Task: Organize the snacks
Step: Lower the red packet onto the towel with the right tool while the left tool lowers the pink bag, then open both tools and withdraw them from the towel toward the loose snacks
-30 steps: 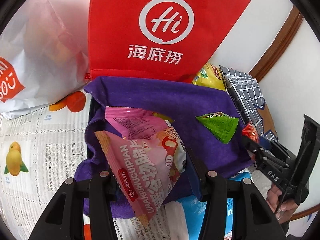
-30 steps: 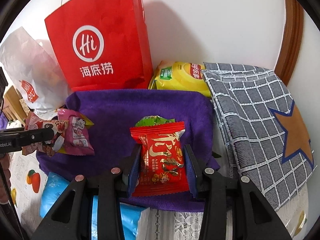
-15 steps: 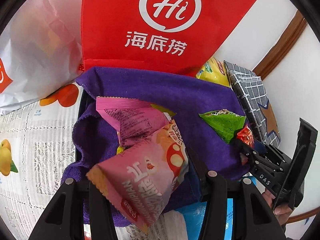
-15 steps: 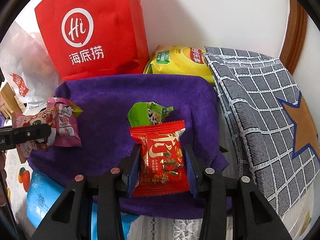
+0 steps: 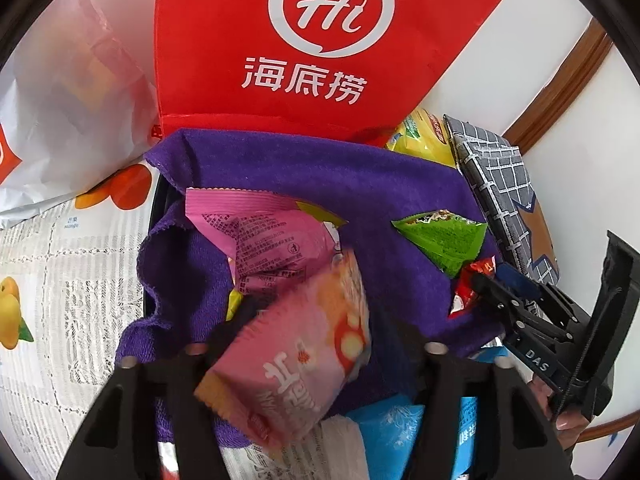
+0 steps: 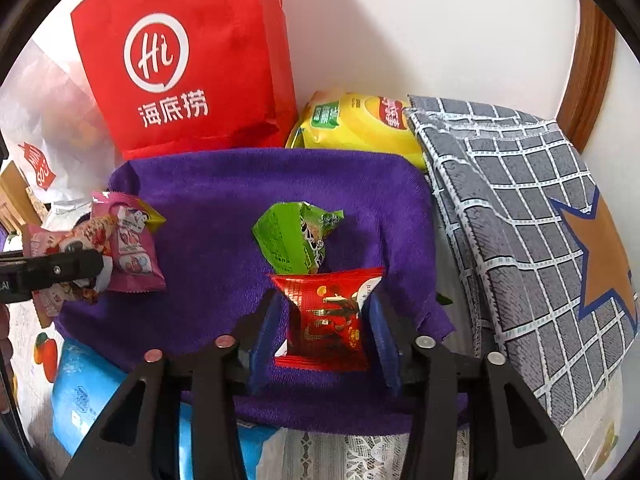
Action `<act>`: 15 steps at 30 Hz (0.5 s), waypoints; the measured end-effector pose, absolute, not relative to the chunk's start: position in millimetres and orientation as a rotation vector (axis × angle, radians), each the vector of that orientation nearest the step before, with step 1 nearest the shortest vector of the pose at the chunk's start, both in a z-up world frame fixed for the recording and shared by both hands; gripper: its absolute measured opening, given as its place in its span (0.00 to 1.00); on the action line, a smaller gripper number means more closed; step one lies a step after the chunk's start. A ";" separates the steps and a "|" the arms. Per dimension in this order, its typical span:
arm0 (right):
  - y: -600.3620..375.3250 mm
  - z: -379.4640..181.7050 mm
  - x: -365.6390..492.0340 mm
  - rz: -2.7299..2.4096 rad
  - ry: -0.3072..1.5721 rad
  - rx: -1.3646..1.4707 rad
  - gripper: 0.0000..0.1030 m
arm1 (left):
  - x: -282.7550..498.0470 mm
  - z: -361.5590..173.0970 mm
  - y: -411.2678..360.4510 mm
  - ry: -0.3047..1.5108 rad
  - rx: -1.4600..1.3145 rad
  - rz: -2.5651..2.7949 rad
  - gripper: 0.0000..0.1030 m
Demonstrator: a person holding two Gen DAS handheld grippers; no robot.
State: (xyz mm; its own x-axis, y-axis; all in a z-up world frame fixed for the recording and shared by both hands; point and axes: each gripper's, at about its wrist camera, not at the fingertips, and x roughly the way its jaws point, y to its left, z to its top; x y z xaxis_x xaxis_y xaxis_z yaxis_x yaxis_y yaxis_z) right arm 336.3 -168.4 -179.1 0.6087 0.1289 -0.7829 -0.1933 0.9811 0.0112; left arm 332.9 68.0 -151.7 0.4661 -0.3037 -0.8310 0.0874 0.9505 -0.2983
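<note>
A purple cloth covers a tray; it also shows in the right wrist view. A dark pink packet and a green packet lie on it. My left gripper has its jaws spread, and a light pink snack packet, blurred, tilts loose between them over the cloth's near edge. My right gripper has its blue pads apart, with a red snack packet between them, just in front of the green packet.
A red paper bag stands behind the cloth against the wall. A white plastic bag is at left. A yellow chip bag and a grey checked cushion are at right. A blue pack lies in front.
Both grippers moved forward over the cloth. The left jaws have opened and the light pink packet has tipped down and left. The right pads have spread away from the red packet.
</note>
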 end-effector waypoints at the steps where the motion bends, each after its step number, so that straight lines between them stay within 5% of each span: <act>1: -169.1 -175.5 333.8 0.188 0.890 -0.070 0.53 | 331.3 -149.8 67.0 1.054 -0.221 -0.241 0.70; 6: -168.7 -158.5 319.9 0.182 0.866 -0.062 0.62 | 319.5 -134.9 64.4 1.032 -0.204 -0.235 0.74; 15: -171.7 -123.2 276.6 0.162 0.813 -0.037 0.63 | 276.9 -103.9 68.8 0.987 -0.187 -0.208 0.74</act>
